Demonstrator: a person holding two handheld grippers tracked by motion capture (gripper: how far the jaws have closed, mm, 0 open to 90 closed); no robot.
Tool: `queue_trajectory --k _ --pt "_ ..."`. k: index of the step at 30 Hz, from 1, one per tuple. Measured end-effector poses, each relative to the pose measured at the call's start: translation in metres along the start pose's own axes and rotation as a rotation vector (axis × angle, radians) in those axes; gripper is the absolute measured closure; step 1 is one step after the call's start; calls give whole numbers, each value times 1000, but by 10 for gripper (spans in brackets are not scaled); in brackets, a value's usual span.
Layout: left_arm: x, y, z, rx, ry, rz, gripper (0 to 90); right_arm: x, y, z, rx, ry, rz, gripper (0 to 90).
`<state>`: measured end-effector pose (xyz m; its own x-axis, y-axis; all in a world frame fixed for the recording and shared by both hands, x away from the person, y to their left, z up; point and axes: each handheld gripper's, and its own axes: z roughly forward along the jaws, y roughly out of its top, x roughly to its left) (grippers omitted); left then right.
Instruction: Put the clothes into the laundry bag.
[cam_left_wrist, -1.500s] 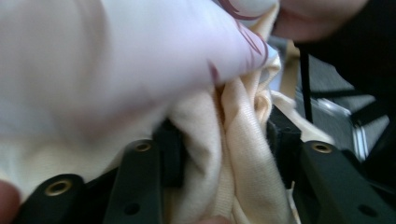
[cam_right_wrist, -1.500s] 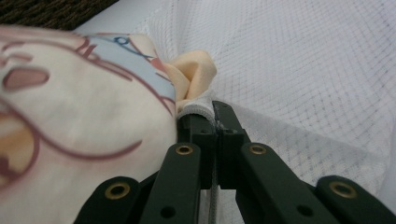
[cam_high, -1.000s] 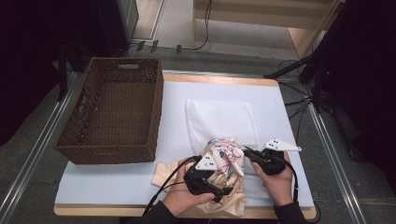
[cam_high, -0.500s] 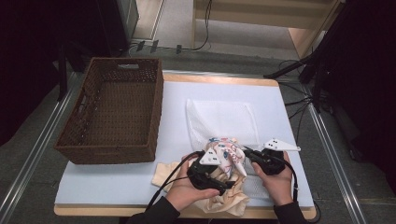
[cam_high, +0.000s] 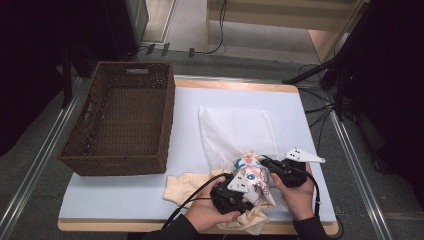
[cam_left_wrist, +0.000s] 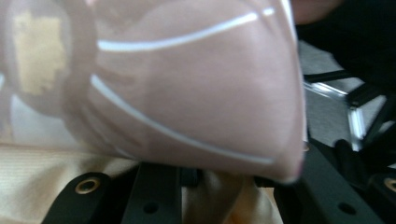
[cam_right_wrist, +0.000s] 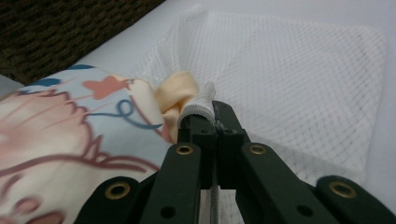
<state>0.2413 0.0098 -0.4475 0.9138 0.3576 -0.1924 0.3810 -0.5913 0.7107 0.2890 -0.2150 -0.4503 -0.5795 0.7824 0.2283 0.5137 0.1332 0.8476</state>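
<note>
Left gripper (cam_high: 250, 186): you hold it at the near edge of the table, just left of your right hand. Its jaws have just been closing, and the printed cloth is between them. In the left gripper view the cloth bulges over both black jaws; I cannot tell if the pads press on it already.

Right gripper (cam_right_wrist: 208, 112): its jaws are pressed together on the hem of the mesh bag. In the right gripper view the white edge is folded over the fingertips.

Printed cloth (cam_high: 248, 172): a white cloth with pink and blue drawings, bunched up between your two grippers at the near side of the table. It lies against the opening of the mesh bag.

Cream cloth (cam_high: 184, 183): pale yellow, it lies flat on the table, left of your left hand and under the printed cloth. A small part of it also shows beside the right gripper's tips, at the mouth of the bag.

Mesh bag (cam_high: 235, 130): white net, spread flat in the middle of the table (cam_high: 125, 195), behind the grippers.

Basket (cam_high: 122, 122): a brown woven one, on the left side of the table, well apart from your hands.
</note>
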Motion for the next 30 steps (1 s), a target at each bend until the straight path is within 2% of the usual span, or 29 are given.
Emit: queue_trajectory --k 3,4,6,7,8,10,12,14,17,20,24,26,28,30 --pt "10 1 -10 -45 97 -74 725 2 4 -7 -34 -2 -3 888" --pt "16 0 -16 -67 157 -111 728 2 5 -8 -42 0 -4 888" --pt "22 -2 -20 -98 234 -155 729 3 6 -11 -63 4 -1 888" --pt "24 -4 -20 -106 236 -173 729 2 7 -12 -70 5 -6 888" --pt "25 -6 -18 -107 202 -185 725 2 7 -11 -67 9 -5 888" --pt "25 -7 -11 -75 104 -165 667 2 5 -9 -59 10 -5 888" --pt "21 -5 -10 -54 78 -129 539 1 5 -9 -54 9 -3 888" --pt "19 -1 -17 -52 55 -120 372 0 4 -9 -51 6 2 887" --pt "20 2 -33 -71 54 -113 216 -3 4 -9 -48 3 4 887" --pt "26 0 -49 -115 68 -120 136 -4 3 -8 -45 0 9 887" --pt "40 -1 -62 -196 82 -189 139 -4 3 -8 -43 -1 9 887" --pt "43 2 -64 -232 85 -198 139 -3 3 -8 -38 0 10 887" --pt "43 8 -64 -239 101 -181 142 -3 3 -6 -35 4 3 887" --pt "43 15 -64 -246 97 -154 146 -2 2 -5 -31 3 2 887"
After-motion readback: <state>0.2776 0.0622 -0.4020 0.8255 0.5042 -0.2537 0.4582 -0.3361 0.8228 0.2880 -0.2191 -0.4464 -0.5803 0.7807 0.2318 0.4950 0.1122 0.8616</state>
